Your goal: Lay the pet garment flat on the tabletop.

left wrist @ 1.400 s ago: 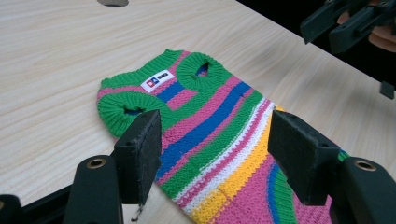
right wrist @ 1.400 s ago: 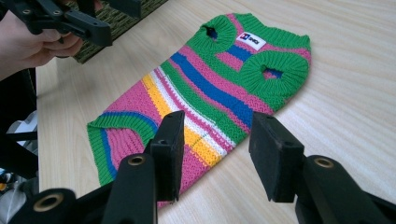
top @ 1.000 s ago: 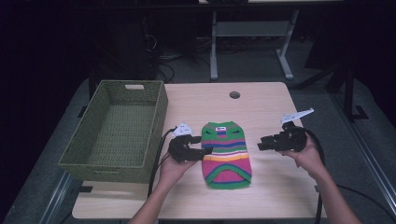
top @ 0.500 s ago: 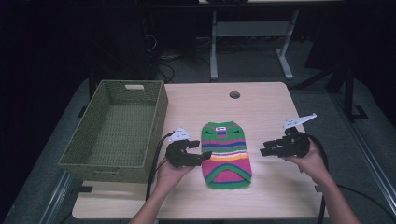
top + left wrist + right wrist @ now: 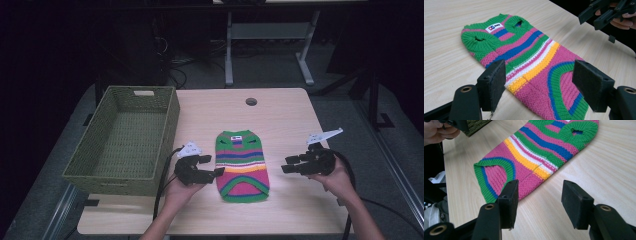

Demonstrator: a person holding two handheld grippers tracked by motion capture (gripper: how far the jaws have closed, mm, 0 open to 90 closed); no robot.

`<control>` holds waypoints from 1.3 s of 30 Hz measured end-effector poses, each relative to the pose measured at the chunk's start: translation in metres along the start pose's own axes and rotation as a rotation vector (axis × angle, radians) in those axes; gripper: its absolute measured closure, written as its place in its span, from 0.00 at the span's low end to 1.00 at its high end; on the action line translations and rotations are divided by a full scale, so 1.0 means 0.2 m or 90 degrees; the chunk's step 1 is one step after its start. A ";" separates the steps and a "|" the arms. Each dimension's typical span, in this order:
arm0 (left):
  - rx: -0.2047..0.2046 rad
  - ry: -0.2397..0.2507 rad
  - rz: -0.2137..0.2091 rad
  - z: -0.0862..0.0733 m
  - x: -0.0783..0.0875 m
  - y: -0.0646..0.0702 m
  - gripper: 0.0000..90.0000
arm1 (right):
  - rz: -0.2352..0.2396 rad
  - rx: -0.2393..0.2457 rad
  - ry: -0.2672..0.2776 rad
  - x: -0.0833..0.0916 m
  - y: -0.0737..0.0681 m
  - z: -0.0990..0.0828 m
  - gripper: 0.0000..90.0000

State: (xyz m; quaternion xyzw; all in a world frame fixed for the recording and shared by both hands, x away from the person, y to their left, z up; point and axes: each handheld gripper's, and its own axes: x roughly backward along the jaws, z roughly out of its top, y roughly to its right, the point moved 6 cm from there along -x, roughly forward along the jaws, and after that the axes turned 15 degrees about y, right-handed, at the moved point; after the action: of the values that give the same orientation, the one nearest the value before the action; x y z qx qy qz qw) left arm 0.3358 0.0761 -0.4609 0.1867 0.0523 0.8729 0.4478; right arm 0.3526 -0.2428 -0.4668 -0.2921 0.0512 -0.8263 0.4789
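Striped sweater flat mid-bench, basket well off its left edge. Left gripper at one hem, right gripper just off the other, fingers wide, just opening, holding nothing; bare wood beyond.

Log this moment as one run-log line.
left tongs: open, just opening, at sweater's edge | right tongs: open, just opening, beside sweater | basket: left of it

Chunky knitted sweater on a smooth, matt pale-wood table.
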 end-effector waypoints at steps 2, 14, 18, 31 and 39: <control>0.001 -0.002 0.000 -0.01 0.01 0.01 0.29 | 0.000 -0.003 0.001 0.01 -0.01 -0.01 0.52; 0.002 -0.016 0.004 -0.06 0.04 0.02 0.28 | -0.018 0.005 -0.006 0.05 -0.04 -0.08 0.50; -0.002 -0.019 0.006 -0.08 0.05 0.03 0.27 | -0.016 0.014 -0.001 0.06 -0.07 -0.10 0.49; -0.005 -0.022 0.005 -0.12 0.09 0.05 0.26 | -0.029 0.010 0.018 0.11 -0.09 -0.16 0.44; -0.009 -0.024 0.001 -0.14 0.11 0.07 0.26 | -0.037 0.018 0.029 0.13 -0.11 -0.18 0.41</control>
State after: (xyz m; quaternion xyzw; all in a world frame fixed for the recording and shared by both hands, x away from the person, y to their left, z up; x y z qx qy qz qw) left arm 0.3023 0.0875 -0.4776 0.2000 0.0374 0.8699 0.4492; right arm 0.3068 -0.2606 -0.4778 -0.2680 0.0418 -0.8469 0.4573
